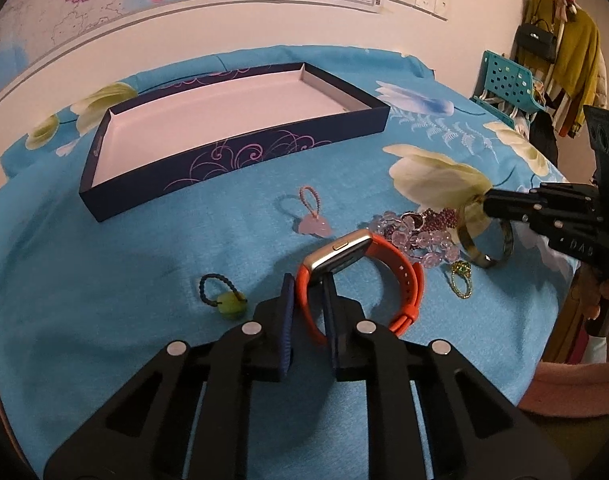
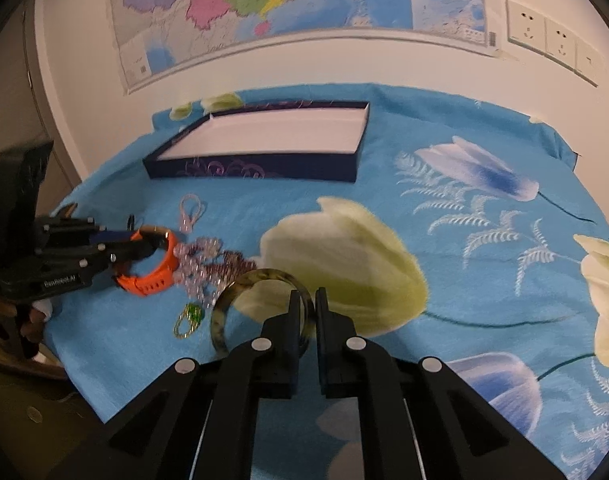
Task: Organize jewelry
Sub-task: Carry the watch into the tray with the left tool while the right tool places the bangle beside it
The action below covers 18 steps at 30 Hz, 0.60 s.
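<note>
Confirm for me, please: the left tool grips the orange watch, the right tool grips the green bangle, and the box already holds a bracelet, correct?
Not quite: the box holds nothing, as the left wrist view shows. The left tool does grip the watch, and the right tool grips the bangle.

Dim warm indoor light; soft shadows; fisheye-bent dark edges; right view slightly blurred.

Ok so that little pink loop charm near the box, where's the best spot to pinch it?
Probably the braided cord loop, from above. The pink charm lies flat on the cloth, apart from the bead pile, and the open loop would let one finger drop inside.
</note>
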Available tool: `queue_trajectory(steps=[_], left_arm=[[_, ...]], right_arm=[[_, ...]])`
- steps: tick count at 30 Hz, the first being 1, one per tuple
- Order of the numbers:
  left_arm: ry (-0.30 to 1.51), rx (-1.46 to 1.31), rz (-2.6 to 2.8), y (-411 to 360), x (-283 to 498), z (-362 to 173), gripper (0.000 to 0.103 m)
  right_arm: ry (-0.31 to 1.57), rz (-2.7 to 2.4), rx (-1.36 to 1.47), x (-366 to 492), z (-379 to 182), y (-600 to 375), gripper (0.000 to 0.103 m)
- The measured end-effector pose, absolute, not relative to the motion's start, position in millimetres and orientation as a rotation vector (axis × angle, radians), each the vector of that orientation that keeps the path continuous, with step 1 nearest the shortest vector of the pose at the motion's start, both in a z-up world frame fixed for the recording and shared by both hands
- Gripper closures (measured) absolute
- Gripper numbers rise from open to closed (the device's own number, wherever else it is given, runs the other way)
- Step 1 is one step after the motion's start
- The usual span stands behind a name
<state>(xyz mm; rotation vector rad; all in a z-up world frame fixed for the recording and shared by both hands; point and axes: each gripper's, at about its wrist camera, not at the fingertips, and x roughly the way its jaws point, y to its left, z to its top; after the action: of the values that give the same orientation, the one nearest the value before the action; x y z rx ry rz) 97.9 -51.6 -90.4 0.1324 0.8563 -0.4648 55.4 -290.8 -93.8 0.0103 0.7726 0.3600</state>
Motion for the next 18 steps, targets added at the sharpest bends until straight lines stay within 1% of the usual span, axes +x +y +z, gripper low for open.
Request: queue_trajectory(steps=[5, 10, 18], left_arm=[[0.838, 0.08, -0.458, -39.5, 101.6, -77.6, 0.09], [0.782, 0.046, -0.444, -23.4, 112.6, -51.2, 0.09], [0.71, 0.032, -0.352, 2.4, 166.4, -15.4, 0.09]], right_arm=[[0.72, 0.369, 0.031, 65.6, -74.2, -295.6, 0.097], [0.644, 0.393, 0.013, 91.5, -48.7, -287.9, 0.097], [0.578, 0.414, -0.041, 164.0, -17.6, -265.3, 0.097]])
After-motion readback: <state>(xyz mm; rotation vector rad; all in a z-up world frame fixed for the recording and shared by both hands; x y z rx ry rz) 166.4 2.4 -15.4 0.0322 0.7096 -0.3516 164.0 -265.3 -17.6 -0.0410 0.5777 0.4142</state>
